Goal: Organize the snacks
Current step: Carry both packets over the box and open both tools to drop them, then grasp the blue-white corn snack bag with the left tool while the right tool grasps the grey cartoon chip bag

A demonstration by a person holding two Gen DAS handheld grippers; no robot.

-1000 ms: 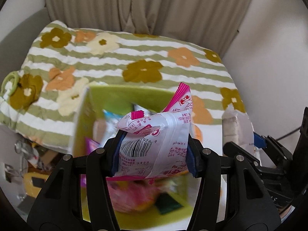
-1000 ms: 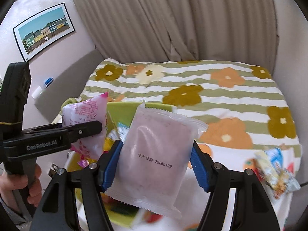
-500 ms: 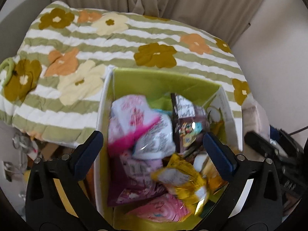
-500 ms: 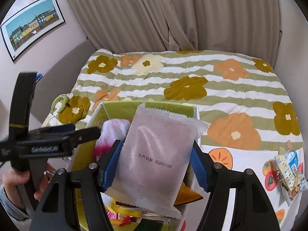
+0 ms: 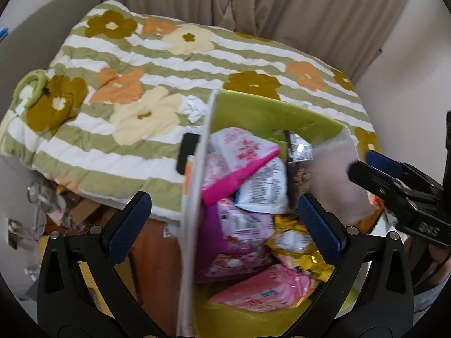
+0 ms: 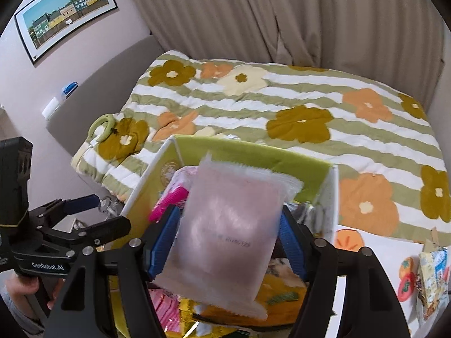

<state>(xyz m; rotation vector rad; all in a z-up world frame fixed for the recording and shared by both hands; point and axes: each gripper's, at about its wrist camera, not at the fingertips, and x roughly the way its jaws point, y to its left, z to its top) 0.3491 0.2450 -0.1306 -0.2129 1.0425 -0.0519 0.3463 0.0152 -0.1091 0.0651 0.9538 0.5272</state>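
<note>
The right gripper [image 6: 229, 239] clamps a pale pouch [image 6: 225, 233] above the box [image 6: 253, 152]; only the left view shows the left gripper [image 5: 224, 219] spread, apparently empty, the pink pack [image 5: 242, 157] lying at 12 o'clock.

From my right wrist view the pale pink packet [image 6: 228, 225] hides most of the green box's [image 6: 253, 155] contents, its printed date smears unreadably, and the snack packets [image 6: 431, 278] at the right edge are cut off.
</note>
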